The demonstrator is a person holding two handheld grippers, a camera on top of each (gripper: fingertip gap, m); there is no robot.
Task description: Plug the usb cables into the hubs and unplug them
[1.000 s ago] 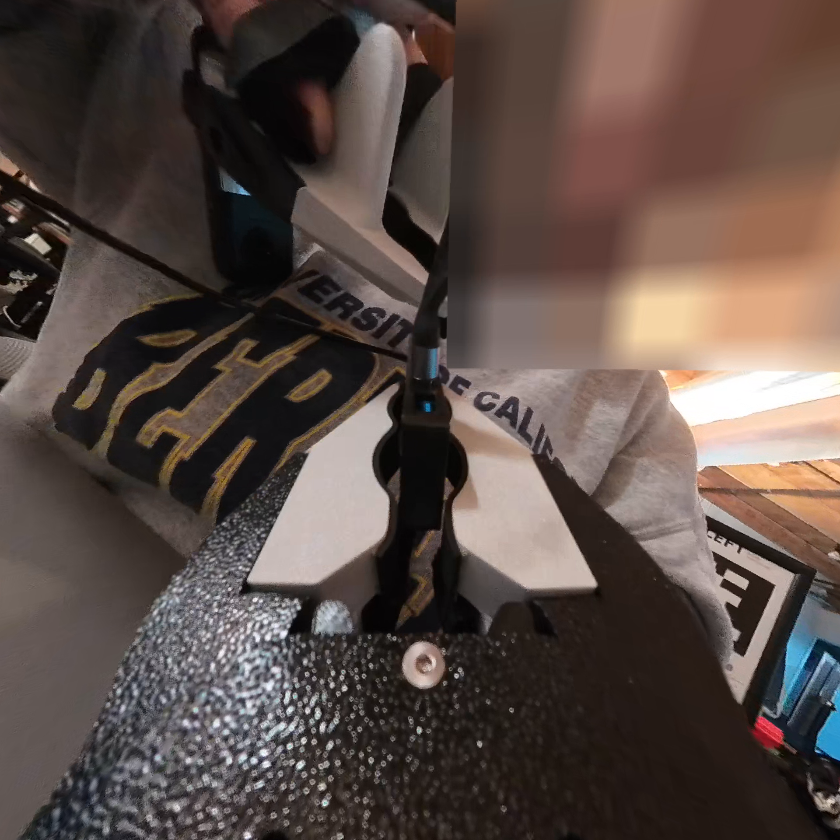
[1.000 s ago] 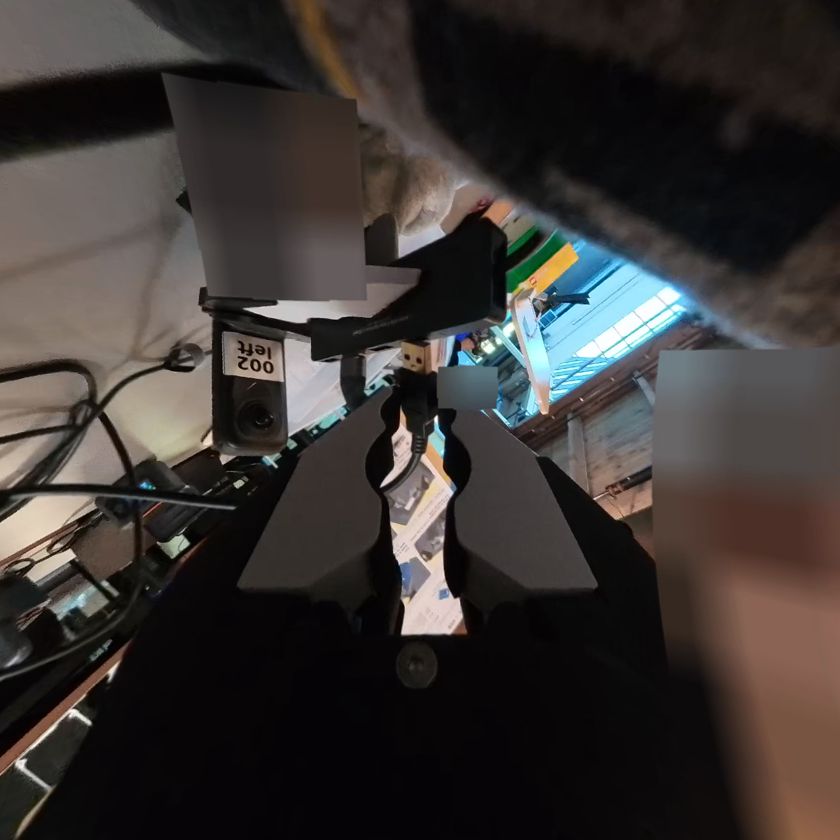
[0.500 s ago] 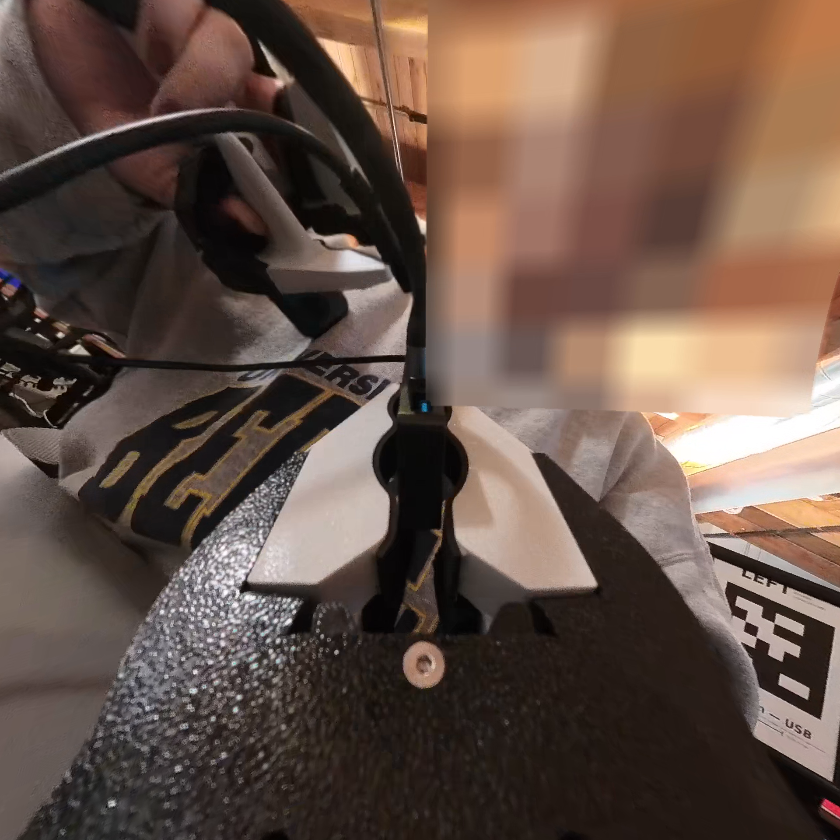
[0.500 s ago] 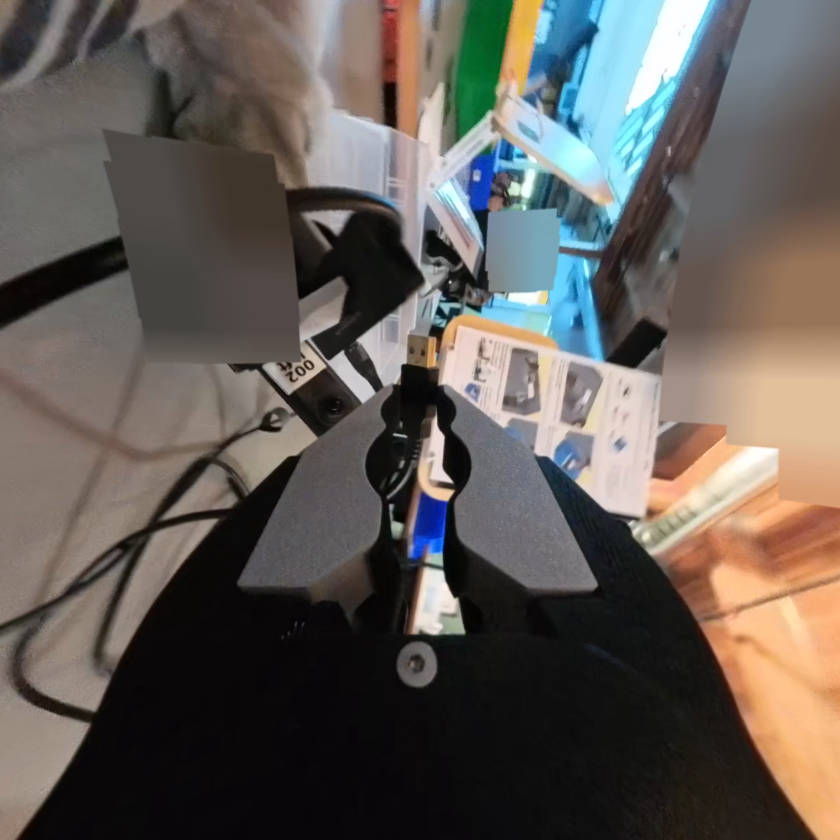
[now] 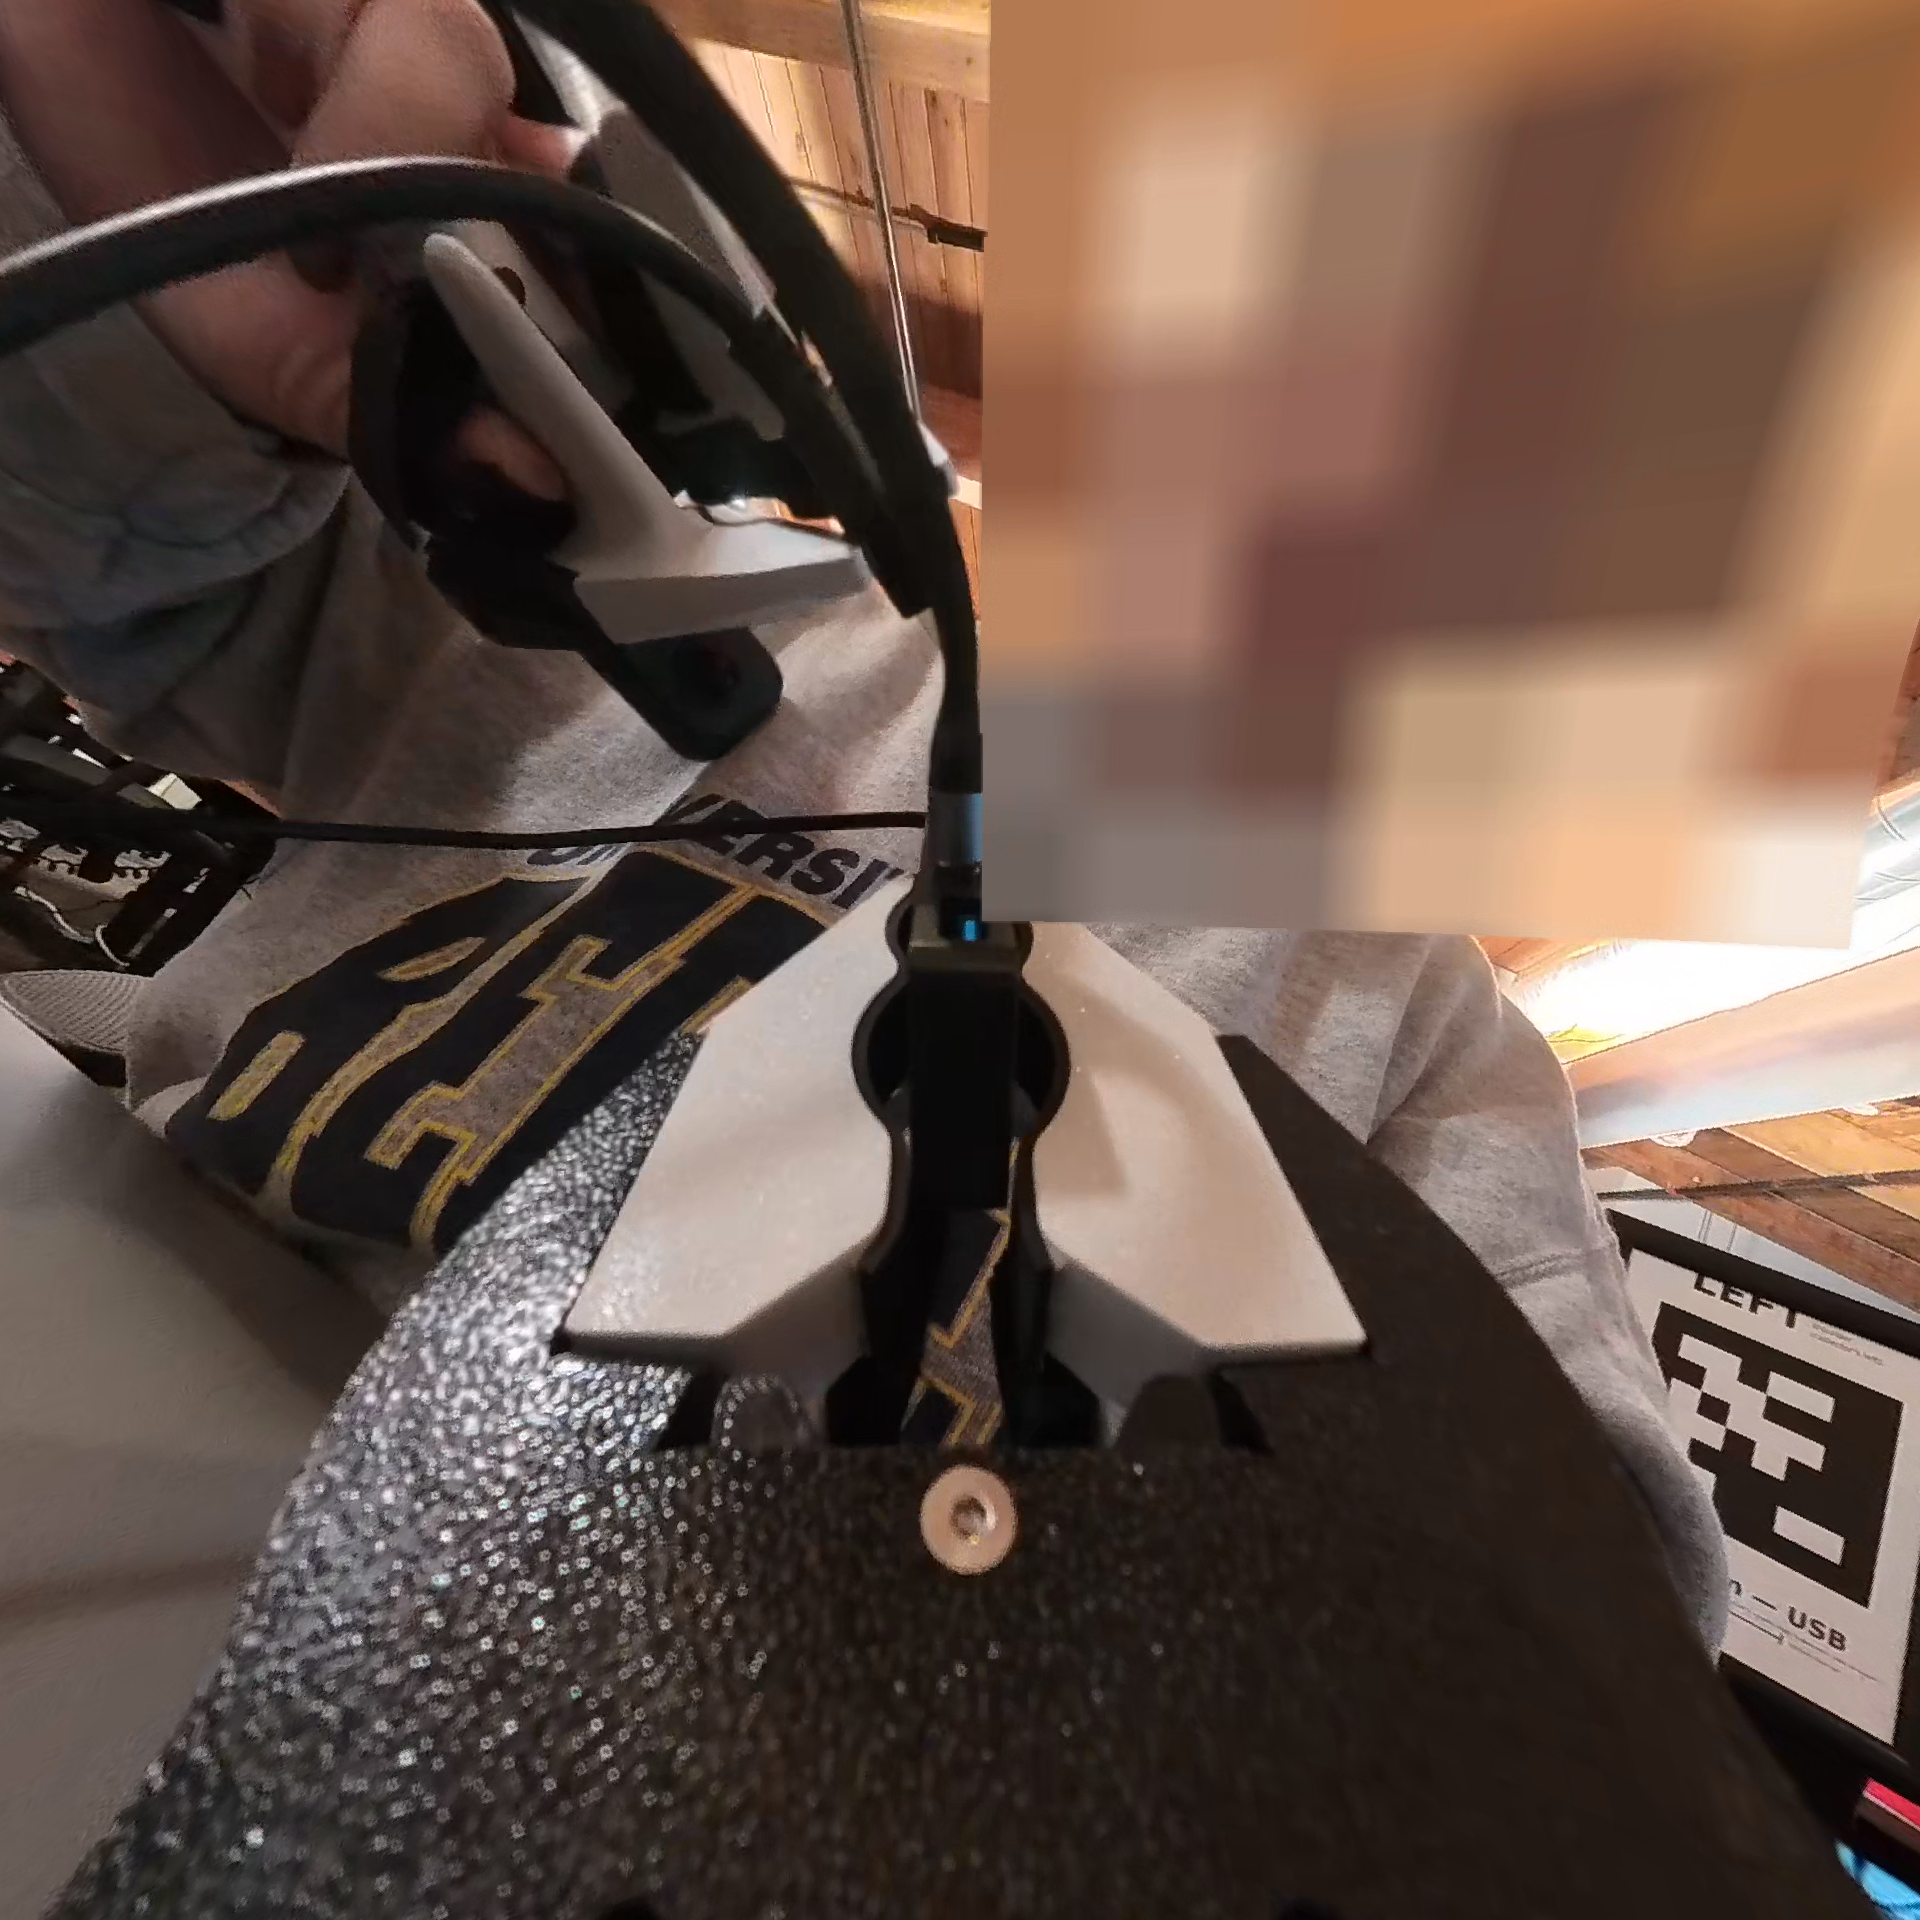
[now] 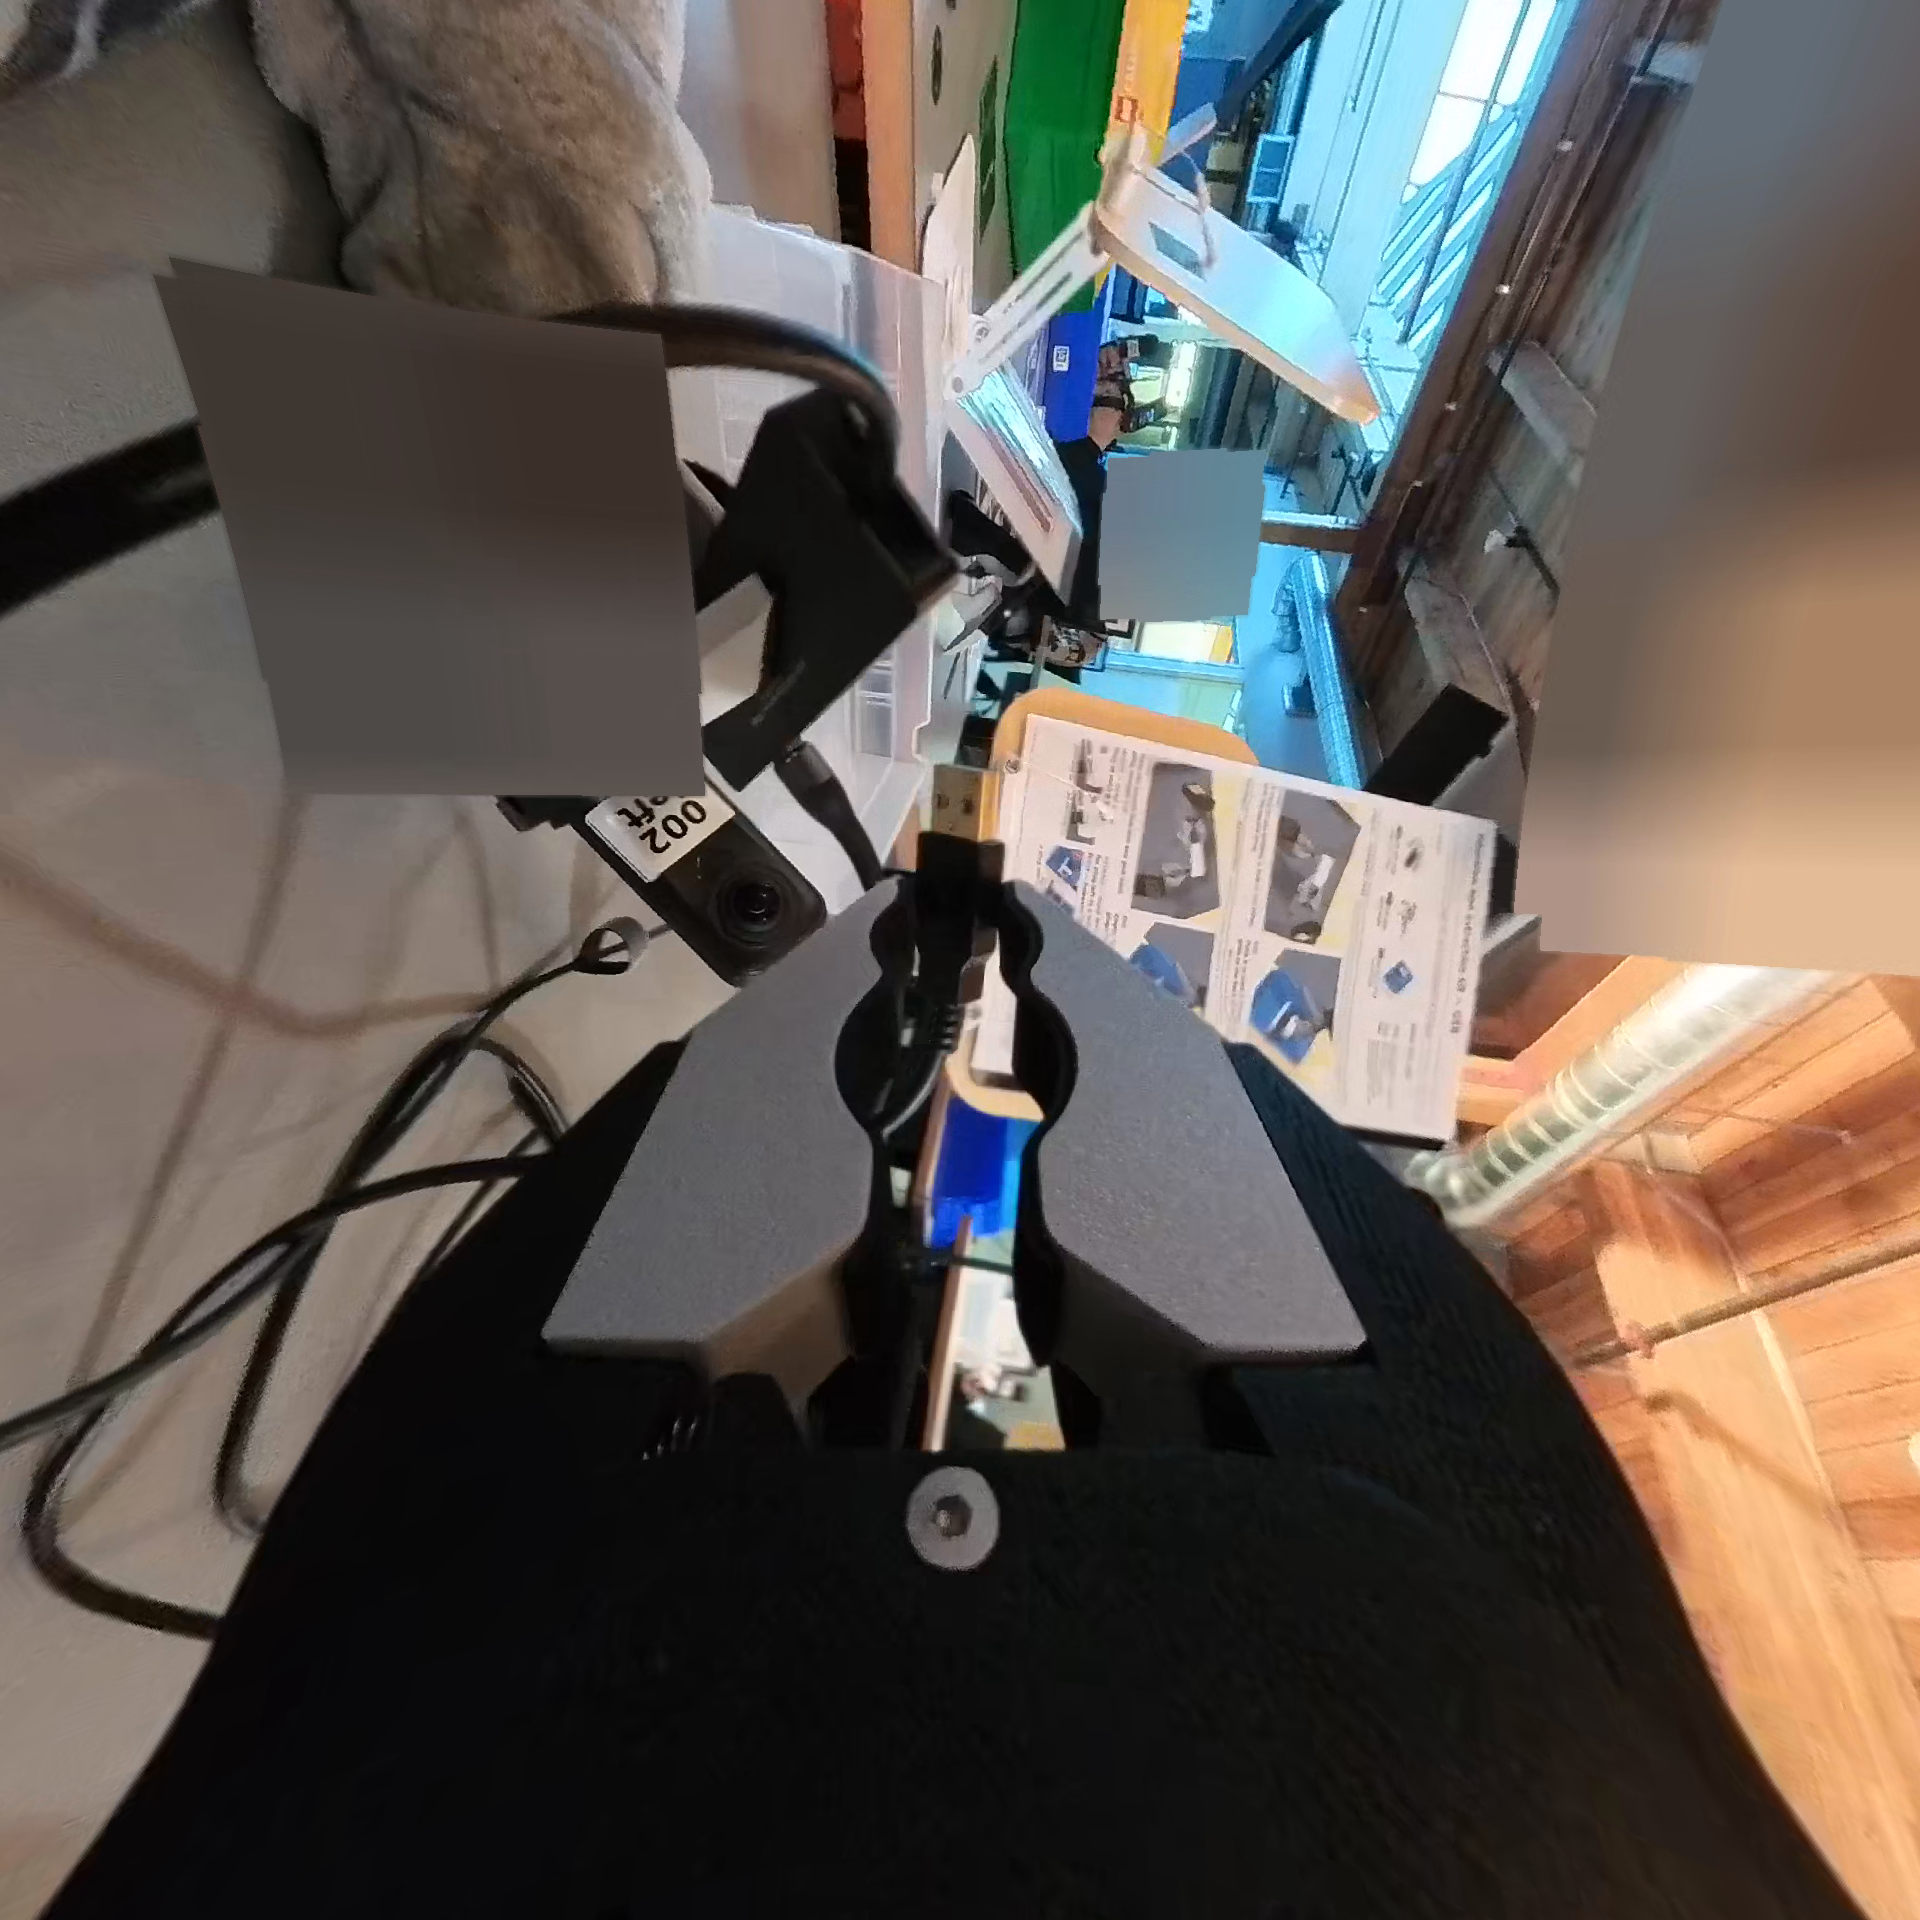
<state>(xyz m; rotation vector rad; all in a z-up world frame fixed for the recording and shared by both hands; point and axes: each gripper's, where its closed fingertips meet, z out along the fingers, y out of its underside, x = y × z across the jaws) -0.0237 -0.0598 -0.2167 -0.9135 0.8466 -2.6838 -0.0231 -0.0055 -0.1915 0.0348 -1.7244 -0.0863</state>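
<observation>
My left gripper (image 5: 964,940), with white fingers (image 5: 769,1174), is shut on a slim black USB hub (image 5: 961,1049) held edge-on. A black cable (image 5: 951,727) runs into the hub's far end. My right gripper (image 6: 958,899), with dark grey fingers (image 6: 1132,1132), is shut on a black USB plug (image 6: 951,862); its metal tip (image 6: 961,800) sticks out past the fingertips. In the right wrist view the hub (image 6: 831,582) sits up and left of the plug, apart from it. The right gripper also shows in the left wrist view (image 5: 623,499), held by a hand.
A person's grey sweatshirt (image 5: 364,727) fills the left wrist view behind the hub. Loose black cables (image 6: 312,1195) lie on the white table (image 6: 125,831). A printed sheet (image 6: 1299,935) and a clear plastic bin (image 6: 883,499) stand beyond the plug. A black-and-white marker board (image 5: 1787,1455) stands at right.
The right gripper has drawn the plug away from the hub's ports, and its view has swung round. In the left wrist view the right gripper has moved up and closer.
</observation>
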